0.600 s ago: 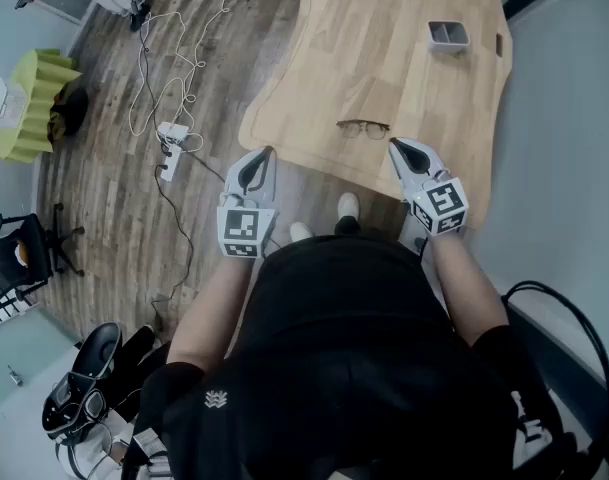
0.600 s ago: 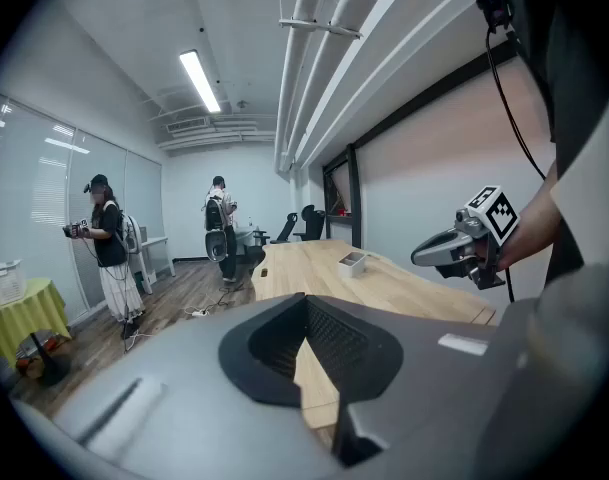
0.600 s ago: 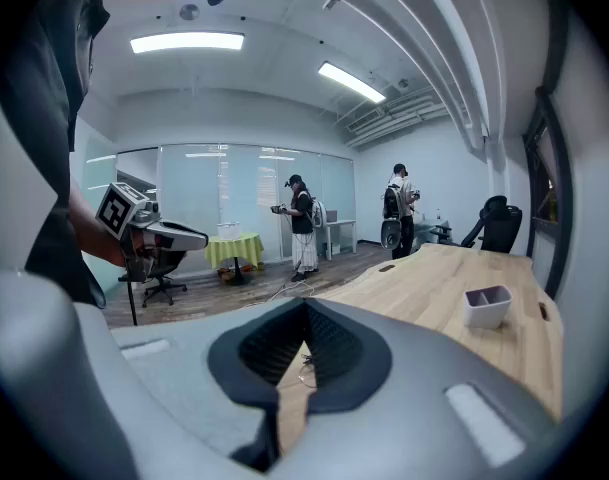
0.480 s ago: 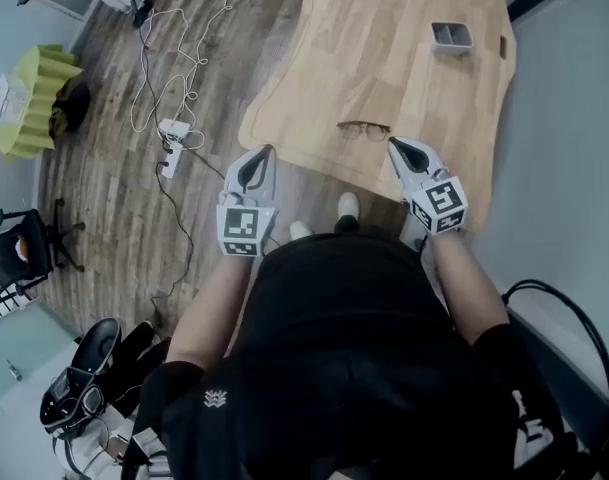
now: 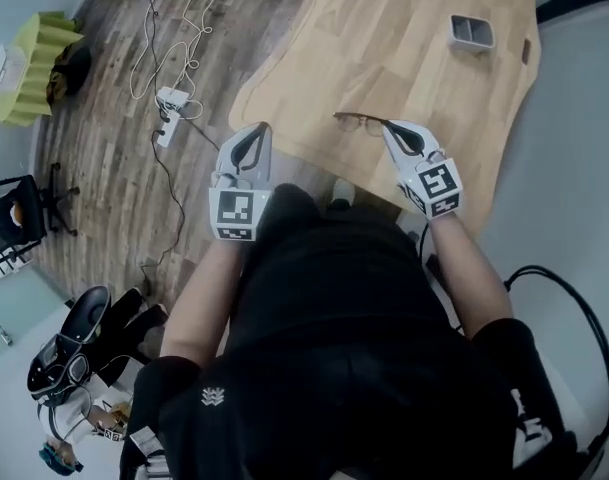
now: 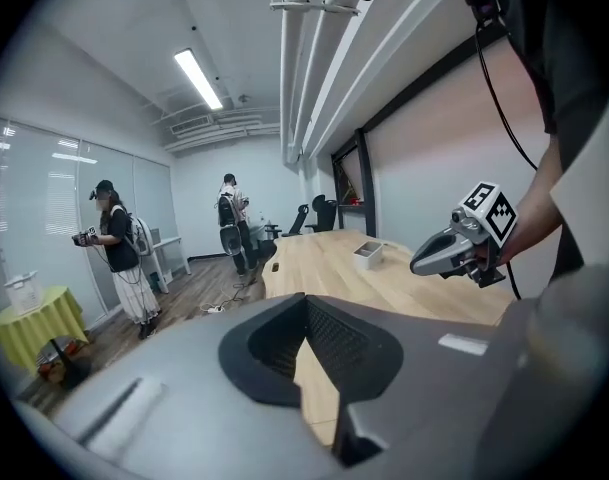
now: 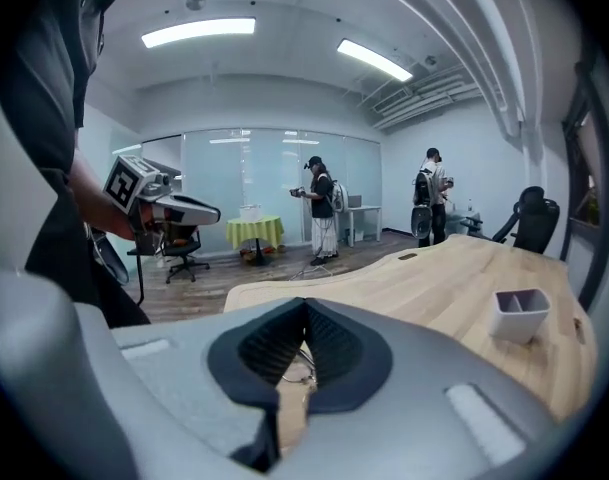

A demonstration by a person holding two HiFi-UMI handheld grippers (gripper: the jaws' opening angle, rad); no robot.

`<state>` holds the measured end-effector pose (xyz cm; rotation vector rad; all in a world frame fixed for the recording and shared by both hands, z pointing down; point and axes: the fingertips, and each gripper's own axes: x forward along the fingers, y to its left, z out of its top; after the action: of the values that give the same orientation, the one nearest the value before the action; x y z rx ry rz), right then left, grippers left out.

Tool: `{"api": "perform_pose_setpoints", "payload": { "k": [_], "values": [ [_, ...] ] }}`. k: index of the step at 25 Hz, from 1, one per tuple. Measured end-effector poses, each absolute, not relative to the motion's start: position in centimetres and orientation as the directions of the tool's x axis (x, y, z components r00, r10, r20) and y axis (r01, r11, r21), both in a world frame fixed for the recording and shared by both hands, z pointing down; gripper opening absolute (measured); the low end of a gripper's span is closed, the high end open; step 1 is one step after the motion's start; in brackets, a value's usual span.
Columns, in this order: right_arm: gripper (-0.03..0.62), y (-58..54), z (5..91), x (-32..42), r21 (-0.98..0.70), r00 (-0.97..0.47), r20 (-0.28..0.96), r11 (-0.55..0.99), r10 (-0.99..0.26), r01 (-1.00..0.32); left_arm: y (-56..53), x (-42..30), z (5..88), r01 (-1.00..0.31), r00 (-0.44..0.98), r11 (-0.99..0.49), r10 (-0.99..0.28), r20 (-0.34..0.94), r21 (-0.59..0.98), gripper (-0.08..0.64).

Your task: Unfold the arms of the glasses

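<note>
**A:** From the head view, where are the glasses (image 5: 356,120)?

**B:** They lie on the wooden table (image 5: 414,58), close to its near edge. The right gripper (image 5: 388,128) reaches over that same edge, with its tip at the right end of the frame. I cannot tell from here whether it touches. The left gripper (image 5: 259,130) hangs off the table, just outside the near edge and above the floor.

**A:** What else is on the table?

**B:** A small grey tray (image 5: 471,31) sits toward the far end. Off the table's left side, a power strip (image 5: 170,101) and white cables lie on the floor.

**A:** What does the left gripper view show?

**B:** Its jaws are clenched, pad against pad, with nothing pinched between them. The table runs away beyond them, with the tray far down it. The right gripper floats above the table's near part, held in a hand. Two people stand on the floor past the table's left side.

**A:** And the right gripper view?

**B:** These jaws are clenched too, and they grasp nothing. The thin wire frame of the glasses shows through the gap under the pads. It lies on the tabletop just past the tips, not between them. The tray stands on the table's right part. The left gripper hovers off the table's left edge.
</note>
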<state>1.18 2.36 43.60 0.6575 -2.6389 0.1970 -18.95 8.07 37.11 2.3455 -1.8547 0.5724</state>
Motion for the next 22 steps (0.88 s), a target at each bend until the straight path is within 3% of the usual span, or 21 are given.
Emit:
{"api": "perform_pose_setpoints", "payload": {
  "k": [6,14,22],
  "values": [
    [0.023,1.4,49.5,-1.8,0.023,-0.754,0.612,0.959,-0.238,-0.284,6.4,-18.8,38.9,-0.955,0.205,-0.269,-0.901,0.382,-0.123,0.006],
    [0.026,0.1,55.8,-5.0,0.011,-0.634,0.77,0.996,-0.067,-0.092,2.9,-19.1,44.8,-0.933,0.301,-0.358,-0.836,0.458,-0.041,0.006],
    [0.026,0.0,59.1,-6.0,0.035,-0.537,0.843,0.999,-0.009,0.039,-0.4,-18.6,46.0,-0.914,0.357,-0.406,-0.814,0.458,-0.01,0.006]
  ]
}}
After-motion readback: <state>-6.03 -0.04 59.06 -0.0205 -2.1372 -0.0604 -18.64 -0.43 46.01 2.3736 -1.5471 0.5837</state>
